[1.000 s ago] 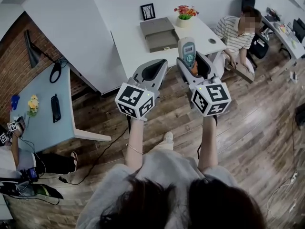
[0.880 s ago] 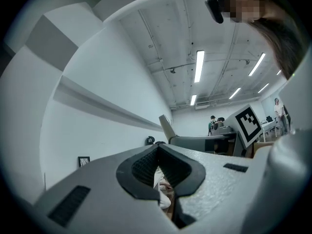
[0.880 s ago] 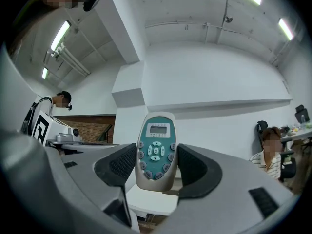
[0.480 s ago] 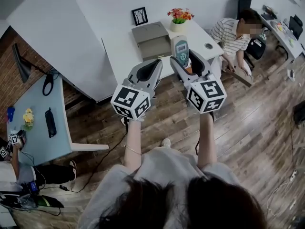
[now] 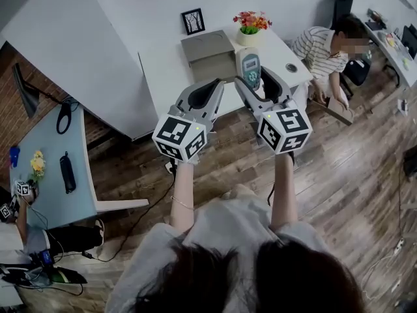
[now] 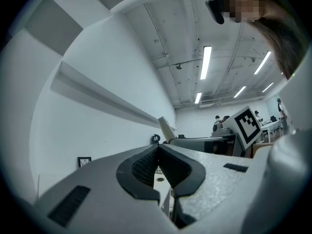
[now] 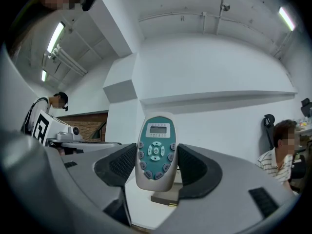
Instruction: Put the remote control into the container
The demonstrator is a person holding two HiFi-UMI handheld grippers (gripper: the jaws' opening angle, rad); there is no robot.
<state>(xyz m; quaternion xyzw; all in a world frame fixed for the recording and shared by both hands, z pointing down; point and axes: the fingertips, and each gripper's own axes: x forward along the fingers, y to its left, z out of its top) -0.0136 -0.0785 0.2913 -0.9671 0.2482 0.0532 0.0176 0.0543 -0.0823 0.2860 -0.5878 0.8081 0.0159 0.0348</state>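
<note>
A white remote control [image 5: 249, 66] with a teal keypad stands upright in my right gripper [image 5: 258, 83], which is shut on its lower half. In the right gripper view the remote [image 7: 156, 151] sits between the two dark pads, display end up. The container, a flat grey box [image 5: 208, 47], lies on the white table [image 5: 163, 70] just left of and beyond the remote; its corner [image 7: 168, 197] shows below the remote. My left gripper [image 5: 210, 95] is held beside the right one, jaws shut with nothing in them [image 6: 157, 164].
A flower pot [image 5: 251, 26] and a small picture frame [image 5: 193, 21] stand at the table's back by the white wall. A small round object [image 5: 290, 67] lies near the right edge. A person in a striped shirt [image 5: 324, 43] sits right of the table. Wooden floor lies below.
Both grippers have moved forward towards the white table; the remote now hangs over its front edge, closer to the grey box. The grip on the remote is unchanged.
</note>
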